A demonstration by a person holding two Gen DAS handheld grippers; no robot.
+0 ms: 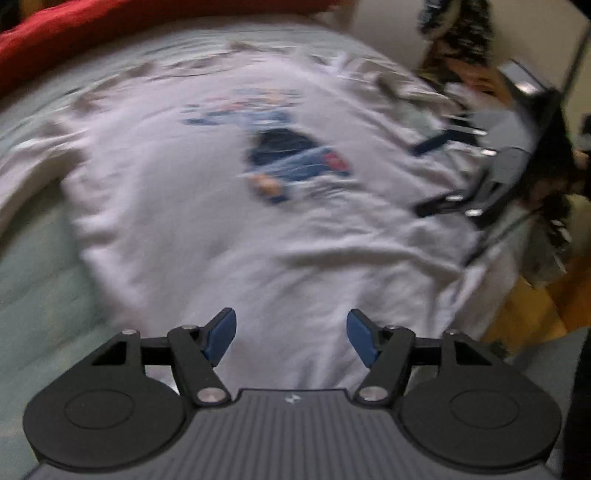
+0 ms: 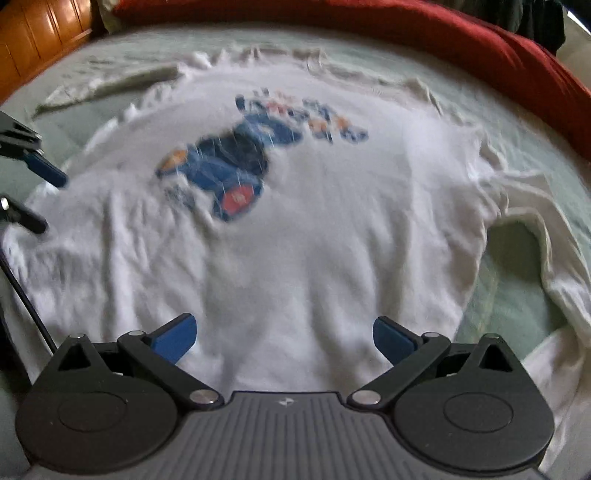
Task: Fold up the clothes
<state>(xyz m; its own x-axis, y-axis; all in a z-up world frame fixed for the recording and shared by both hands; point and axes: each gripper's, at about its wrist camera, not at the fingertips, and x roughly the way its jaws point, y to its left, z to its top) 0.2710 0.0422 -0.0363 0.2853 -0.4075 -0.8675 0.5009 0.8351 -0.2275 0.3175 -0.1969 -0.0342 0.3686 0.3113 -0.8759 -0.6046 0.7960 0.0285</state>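
Note:
A white long-sleeved shirt (image 1: 207,221) (image 2: 295,240) with a blue and red print (image 1: 295,158) (image 2: 229,173) lies spread flat on a pale green bed cover. My left gripper (image 1: 291,334) hovers open over the shirt's near edge, nothing between its blue pads. My right gripper (image 2: 284,338) is also open, above the opposite side of the shirt. Each gripper shows in the other's view: the right gripper (image 1: 443,173) at the right edge, the left gripper (image 2: 40,195) at the left edge. One sleeve (image 2: 554,266) lies curled at the right. Both views are blurred.
The pale green bed cover (image 1: 33,295) (image 2: 517,295) surrounds the shirt. A red blanket (image 1: 92,33) (image 2: 480,40) runs along the bed's far side. Wooden furniture (image 2: 33,40) stands at the upper left. A person (image 1: 535,147) is at the bed's right edge.

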